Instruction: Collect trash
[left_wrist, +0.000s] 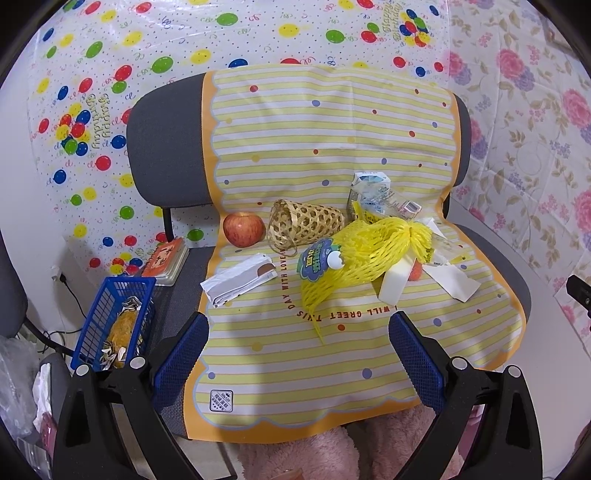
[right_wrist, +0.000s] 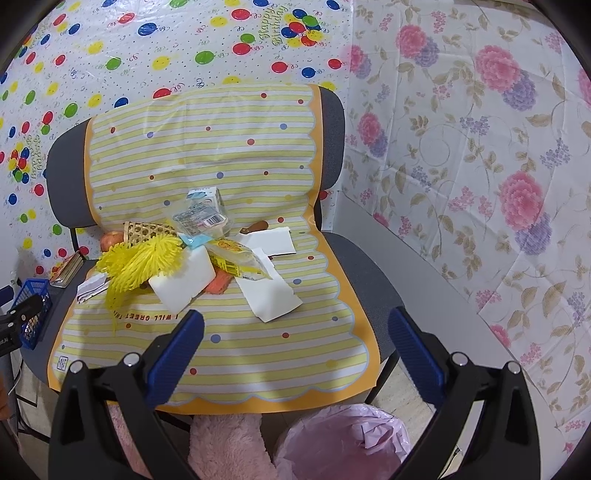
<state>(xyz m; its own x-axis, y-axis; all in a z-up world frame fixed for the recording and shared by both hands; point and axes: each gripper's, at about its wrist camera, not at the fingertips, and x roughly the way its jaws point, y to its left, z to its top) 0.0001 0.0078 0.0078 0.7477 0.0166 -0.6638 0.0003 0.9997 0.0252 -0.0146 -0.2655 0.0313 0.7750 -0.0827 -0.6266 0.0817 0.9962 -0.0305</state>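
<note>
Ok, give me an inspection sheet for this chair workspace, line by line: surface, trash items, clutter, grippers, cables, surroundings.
Surface: grey chair draped with a yellow striped mat.
Job's things: yellow foam net, crushed drink carton, white foam block, torn white papers, snack wrapper and folded wrapper lie on the seat; pink-lined bin below the front edge.
Clutter: apple, woven bamboo basket on its side, booklet, blue crate at the seat's left.
Grippers: left gripper and right gripper both open, holding nothing.
Cables: black cable by the wall.
Surroundings: balloon-print and floral sheets behind.
</note>
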